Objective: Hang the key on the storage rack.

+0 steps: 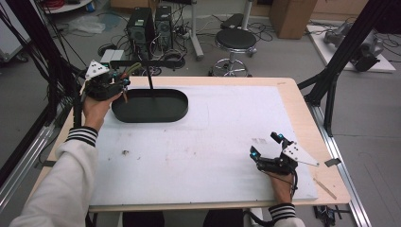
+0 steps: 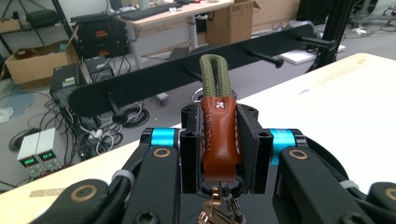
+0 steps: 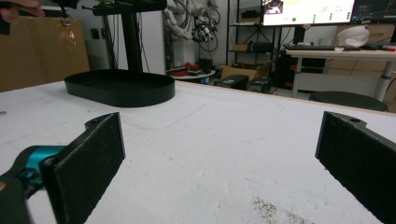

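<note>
Clamped between my left tongs (image 2: 219, 140) is a brown leather key fob (image 2: 219, 135), its olive cord loop (image 2: 215, 74) standing up past the jaw tips and a bit of metal keyring hanging below. Just beyond that loop runs the black peg bar (image 2: 187, 84) of the stand, its long axis lying crosswise to the way my tongs point, with pegs sticking out toward me. From above, my left tongs (image 1: 106, 80) hover at the left end of the stand, over the rim of its oval black tray (image 1: 150, 105). My right tongs (image 1: 265, 150) rest on the white desk (image 1: 213, 137), jaws wide apart and holding nothing, well away from the stand; the left hand is plainly nearer. Hanging the loop, I judge, means lining it up with a peg.
</note>
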### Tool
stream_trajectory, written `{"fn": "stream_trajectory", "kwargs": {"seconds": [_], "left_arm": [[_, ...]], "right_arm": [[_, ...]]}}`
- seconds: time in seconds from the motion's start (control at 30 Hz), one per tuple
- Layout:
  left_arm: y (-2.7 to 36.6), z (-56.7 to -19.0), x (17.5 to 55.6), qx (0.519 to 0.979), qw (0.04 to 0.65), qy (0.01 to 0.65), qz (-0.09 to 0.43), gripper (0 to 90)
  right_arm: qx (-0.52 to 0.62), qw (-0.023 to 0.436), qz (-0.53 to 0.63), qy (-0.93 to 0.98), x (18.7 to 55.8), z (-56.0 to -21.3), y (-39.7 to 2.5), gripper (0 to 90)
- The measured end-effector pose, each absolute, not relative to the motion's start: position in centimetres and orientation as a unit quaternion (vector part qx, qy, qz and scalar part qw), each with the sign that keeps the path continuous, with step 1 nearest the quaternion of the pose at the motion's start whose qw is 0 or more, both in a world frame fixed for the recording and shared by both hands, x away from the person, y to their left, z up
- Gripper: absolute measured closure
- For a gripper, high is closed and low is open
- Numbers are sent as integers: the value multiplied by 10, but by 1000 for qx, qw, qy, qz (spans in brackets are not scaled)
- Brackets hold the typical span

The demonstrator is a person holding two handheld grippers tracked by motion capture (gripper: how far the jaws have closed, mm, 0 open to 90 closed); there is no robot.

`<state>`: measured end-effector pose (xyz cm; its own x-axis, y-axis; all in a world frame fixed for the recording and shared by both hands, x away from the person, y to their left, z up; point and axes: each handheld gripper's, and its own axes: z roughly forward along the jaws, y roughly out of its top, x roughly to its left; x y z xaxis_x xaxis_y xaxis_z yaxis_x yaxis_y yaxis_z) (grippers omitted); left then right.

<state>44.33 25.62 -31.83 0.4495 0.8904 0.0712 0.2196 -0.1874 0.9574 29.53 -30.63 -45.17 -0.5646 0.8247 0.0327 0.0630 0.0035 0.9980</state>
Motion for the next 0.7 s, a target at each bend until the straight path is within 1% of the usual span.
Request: {"fn": "stream_trajectory", "kwargs": {"seconds": [0.23, 0.7], "left_arm": [[251, -325, 450, 694, 474, 413, 351, 723], [246, -334, 458, 700, 448, 423, 362, 723]], "right_arm": [[348, 311, 615, 636, 294, -452, -306, 4], [346, 312, 616, 635, 294, -452, -306, 4]]}}
